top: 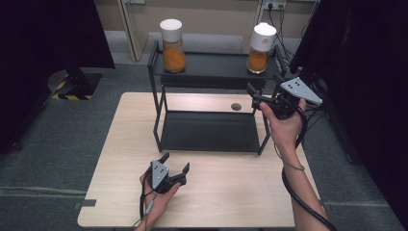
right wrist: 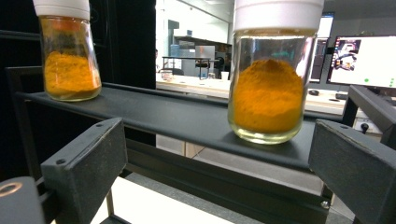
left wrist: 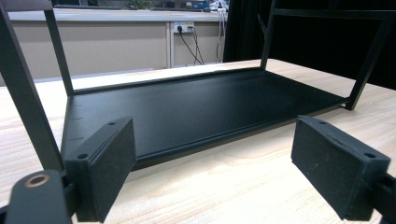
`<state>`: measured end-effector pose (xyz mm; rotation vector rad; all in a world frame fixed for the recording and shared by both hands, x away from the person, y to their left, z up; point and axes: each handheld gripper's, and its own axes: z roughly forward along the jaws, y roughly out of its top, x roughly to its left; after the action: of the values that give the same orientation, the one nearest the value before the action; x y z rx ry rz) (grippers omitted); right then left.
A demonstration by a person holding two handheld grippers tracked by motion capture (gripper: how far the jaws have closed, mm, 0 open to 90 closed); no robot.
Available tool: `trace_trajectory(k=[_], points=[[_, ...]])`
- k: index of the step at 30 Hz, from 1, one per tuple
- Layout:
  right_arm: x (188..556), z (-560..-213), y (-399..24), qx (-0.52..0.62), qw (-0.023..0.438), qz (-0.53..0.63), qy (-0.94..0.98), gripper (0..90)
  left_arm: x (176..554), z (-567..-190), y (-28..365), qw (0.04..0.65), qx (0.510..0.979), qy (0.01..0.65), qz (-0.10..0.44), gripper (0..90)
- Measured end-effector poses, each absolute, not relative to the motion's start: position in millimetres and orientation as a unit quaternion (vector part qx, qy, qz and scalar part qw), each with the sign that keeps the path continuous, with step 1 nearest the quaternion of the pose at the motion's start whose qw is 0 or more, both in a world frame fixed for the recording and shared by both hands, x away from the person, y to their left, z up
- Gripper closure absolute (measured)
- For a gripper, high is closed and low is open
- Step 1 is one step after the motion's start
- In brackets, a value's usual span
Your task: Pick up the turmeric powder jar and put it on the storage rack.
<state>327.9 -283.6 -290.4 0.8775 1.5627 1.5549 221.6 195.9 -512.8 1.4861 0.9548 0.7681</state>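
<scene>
I hold the right gripper [top: 263, 94], jaws spread, just short of the nearer jar [right wrist: 270, 74] on the rack's top shelf [right wrist: 187, 119]: clear glass, white lid, seemingly orange powder. Left gripper [top: 175, 163] rests open

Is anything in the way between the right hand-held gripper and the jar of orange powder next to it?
Nothing visible blocks it. The right hand-held gripper is open and faces the right jar on the rack's top shelf. In the right gripper view, open air lies between the jaws and the jar. The left jar stands well to one side.
</scene>
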Motion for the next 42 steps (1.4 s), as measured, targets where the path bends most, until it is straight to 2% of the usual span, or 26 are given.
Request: trace_trajectory(k=[9,29,42], points=[[325,-309,-284,0.350,0.360,0.615,0.607,4.9,222,-513,196,0.571,0.634,0.407,0.326,13.8],[317,-319,-285,0.346,0.358,0.610,0.617,4.9,221,-513,196,0.571,0.633,0.407,0.328,14.1],[313,-341,-280,0.347,0.345,0.606,0.627,4.8,222,-513,197,0.573,0.631,0.408,0.327,14.1]])
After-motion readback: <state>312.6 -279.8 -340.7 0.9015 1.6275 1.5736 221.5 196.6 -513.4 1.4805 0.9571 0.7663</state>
